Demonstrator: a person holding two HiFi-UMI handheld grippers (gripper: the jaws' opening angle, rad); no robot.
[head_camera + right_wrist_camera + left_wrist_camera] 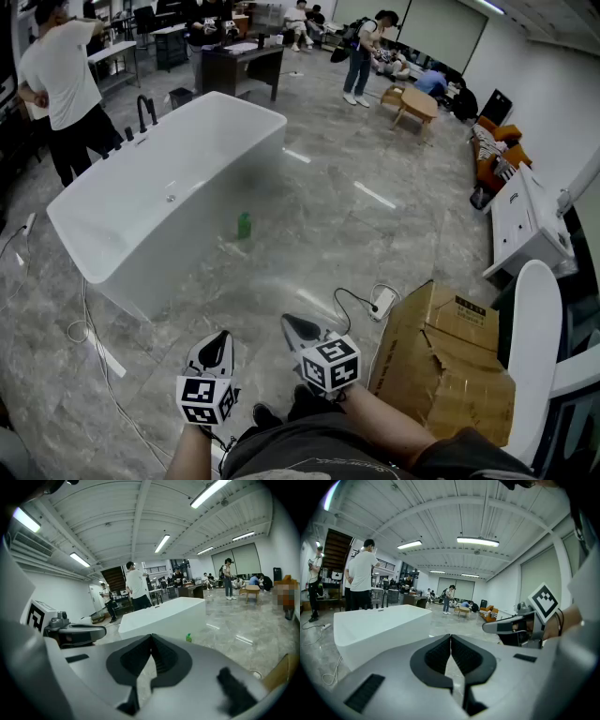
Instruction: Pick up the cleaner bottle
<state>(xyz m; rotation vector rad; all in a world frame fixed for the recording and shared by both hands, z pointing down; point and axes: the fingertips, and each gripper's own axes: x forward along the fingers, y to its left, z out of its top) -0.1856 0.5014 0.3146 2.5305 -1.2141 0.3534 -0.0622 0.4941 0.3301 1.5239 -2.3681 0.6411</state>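
Note:
A small green cleaner bottle stands upright on the grey floor beside the white bathtub; it also shows far off in the right gripper view as the bottle. My left gripper and right gripper are held low near my body, well short of the bottle, both pointing toward it. Each has its jaws together with nothing between them. In the left gripper view the left gripper faces the tub; the bottle is not visible there.
A cardboard box sits on the floor at my right, with a white power strip and cable beside it. Cables trail left of the tub. A person in a white shirt stands behind the tub; more people and furniture are farther back.

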